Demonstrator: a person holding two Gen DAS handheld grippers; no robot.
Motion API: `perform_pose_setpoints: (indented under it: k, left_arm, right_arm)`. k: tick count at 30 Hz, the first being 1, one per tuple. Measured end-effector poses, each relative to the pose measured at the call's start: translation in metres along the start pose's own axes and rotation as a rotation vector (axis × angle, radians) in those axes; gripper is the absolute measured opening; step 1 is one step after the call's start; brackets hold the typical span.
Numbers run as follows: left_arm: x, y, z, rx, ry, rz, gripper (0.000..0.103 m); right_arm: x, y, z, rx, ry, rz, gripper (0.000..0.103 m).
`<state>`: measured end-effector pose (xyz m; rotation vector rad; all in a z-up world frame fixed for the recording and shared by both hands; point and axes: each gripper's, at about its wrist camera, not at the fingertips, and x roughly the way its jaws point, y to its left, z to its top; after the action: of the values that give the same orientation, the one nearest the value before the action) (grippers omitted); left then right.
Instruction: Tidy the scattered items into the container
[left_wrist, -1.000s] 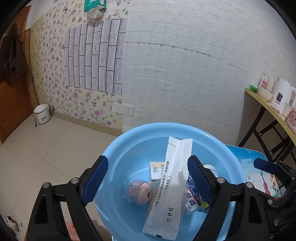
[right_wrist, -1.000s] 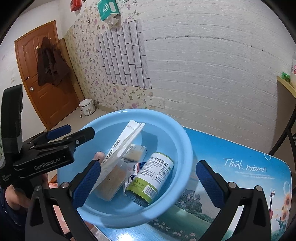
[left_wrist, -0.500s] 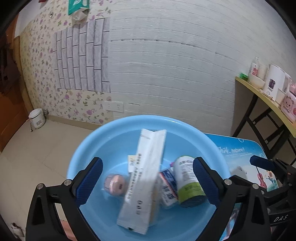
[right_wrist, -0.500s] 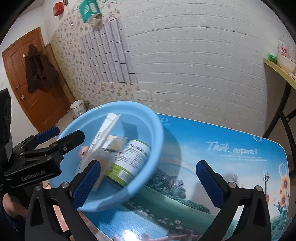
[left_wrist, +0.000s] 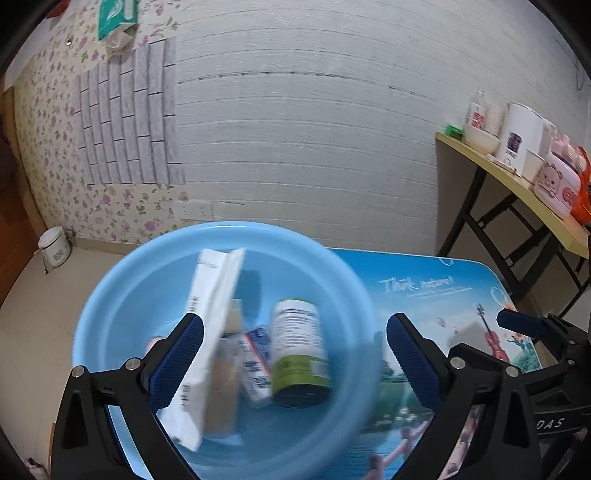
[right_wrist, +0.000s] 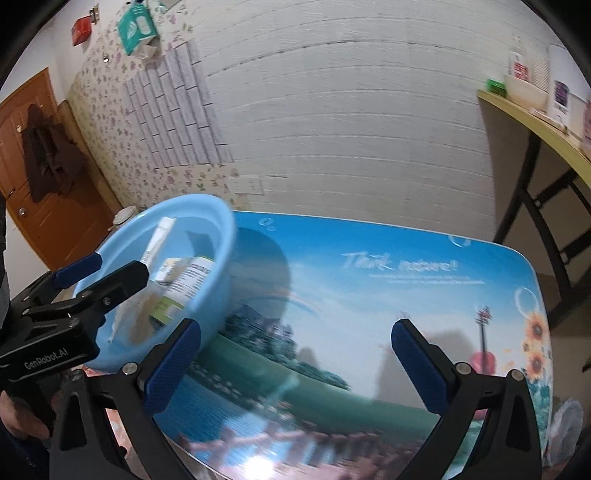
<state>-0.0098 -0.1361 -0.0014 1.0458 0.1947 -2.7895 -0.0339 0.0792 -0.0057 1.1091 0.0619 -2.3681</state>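
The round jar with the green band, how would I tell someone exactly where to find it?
Look at the table with the blue landscape print, then the light blue basin on its left end. Among the packets inside, the jar lies on its side: the only cylinder, white label above a green band, beside a tall white sachet.

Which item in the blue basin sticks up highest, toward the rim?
The long white sachet: it leans up past the green-labelled bottle and small blue-white packet, which lie low in the basin.

Basin (left_wrist: 110, 295) contents motion-blurred, pink item (left_wrist: 153, 341) hidden behind jaws, labels unreadable
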Motion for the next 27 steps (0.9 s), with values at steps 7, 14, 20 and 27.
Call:
perform_pose_setpoints:
  k: [7,14,20,27]
  left_arm:
    - [0.001,-0.043,0.001,0.048,0.012,-0.031,0.101]
    - [0.005,-0.081,-0.001,0.073,0.032,-0.06,0.101]
    - [0.005,-0.094,-0.004,0.103,0.043,-0.053,0.103]
    - [0.006,-0.084,0.001,0.066,0.053,-0.036,0.103]
  right_arm:
    - [-0.014,-0.039,-0.013,0.065,0.019,-0.058,0.103]
    - [-0.035,-0.078,-0.021,0.111,0.017,-0.128,0.103]
    - [-0.041,-0.097,-0.025,0.139,0.016,-0.145,0.103]
    - [-0.036,-0.09,-0.022,0.12,0.017,-0.144,0.103]
